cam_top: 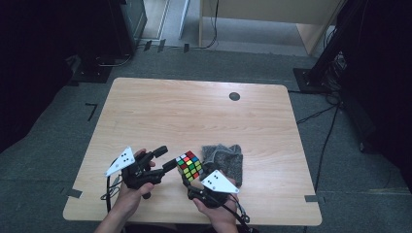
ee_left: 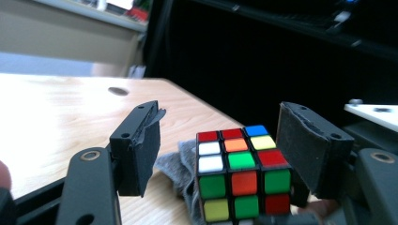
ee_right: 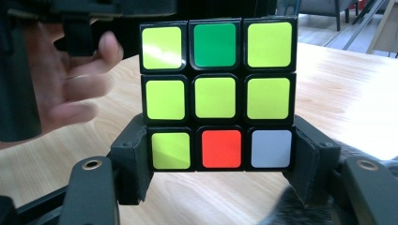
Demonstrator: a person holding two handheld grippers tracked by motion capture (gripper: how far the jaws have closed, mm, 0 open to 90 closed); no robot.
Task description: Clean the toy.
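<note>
Your right tongs [ee_right: 218, 164] clamp the bottom layer of a scrambled puzzle cube [cam_top: 189, 165], holding it just above the pale wooden desk [cam_top: 194, 111] near its front edge. Your left tongs [cam_top: 164, 159] stand open beside the cube, pads clear of it. Rigid, light and glossy, the cube will likely slip under a loose pinch and its layers may twist; flat opposite faces look the safest hold. A grey cloth [cam_top: 226, 158] lies just behind it. Dark grey carpet and black stands surround the desk.
</note>
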